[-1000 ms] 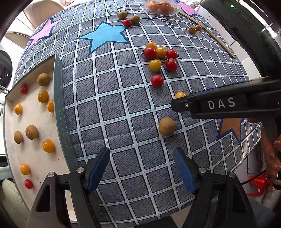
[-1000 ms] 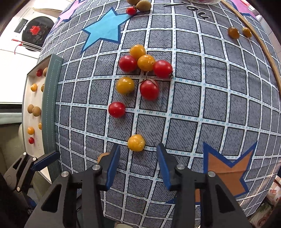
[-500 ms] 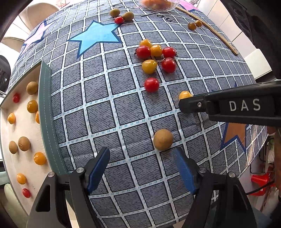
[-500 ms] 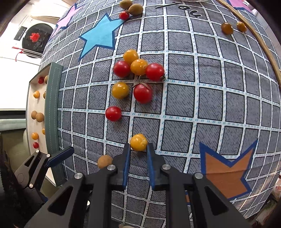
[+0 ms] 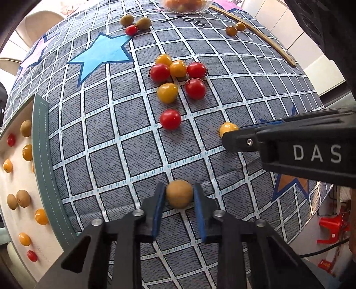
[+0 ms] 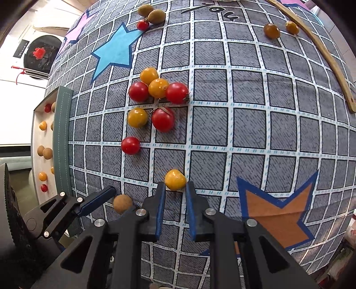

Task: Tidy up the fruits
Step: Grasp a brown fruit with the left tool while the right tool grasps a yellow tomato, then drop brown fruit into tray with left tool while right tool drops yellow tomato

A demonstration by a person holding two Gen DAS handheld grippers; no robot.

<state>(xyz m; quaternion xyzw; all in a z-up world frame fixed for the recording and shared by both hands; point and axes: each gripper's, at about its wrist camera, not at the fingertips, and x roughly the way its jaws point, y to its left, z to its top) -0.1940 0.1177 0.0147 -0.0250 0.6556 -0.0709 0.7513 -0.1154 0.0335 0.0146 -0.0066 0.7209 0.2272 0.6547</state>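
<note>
My left gripper [image 5: 179, 192] is shut on a round brown fruit [image 5: 179, 193], which rests on the checked tablecloth [image 5: 124, 142]. My right gripper [image 6: 175, 186] is shut on a yellow cherry tomato [image 6: 175, 179] by its fingertips; the same tomato [image 5: 228, 129] shows at the right gripper's tip in the left wrist view. A cluster of red and yellow tomatoes [image 6: 155, 97] lies farther up the cloth, with a lone red tomato [image 6: 130, 145] nearer. A white tray [image 5: 17, 213] at the left edge holds several sorted fruits.
Two brown-green fruits and a red tomato [image 5: 135, 23] lie at the far end. Two dark orange fruits [image 6: 279, 29] sit beside a thin wooden stick [image 6: 322, 53]. A glass bowl of fruit [image 5: 184, 4] stands at the far edge. The table edge drops off at the right.
Both grippers have moved forward and shut: the left from wide open onto the brown fruit, the right onto the yellow tomato. The other fruits have not moved.
</note>
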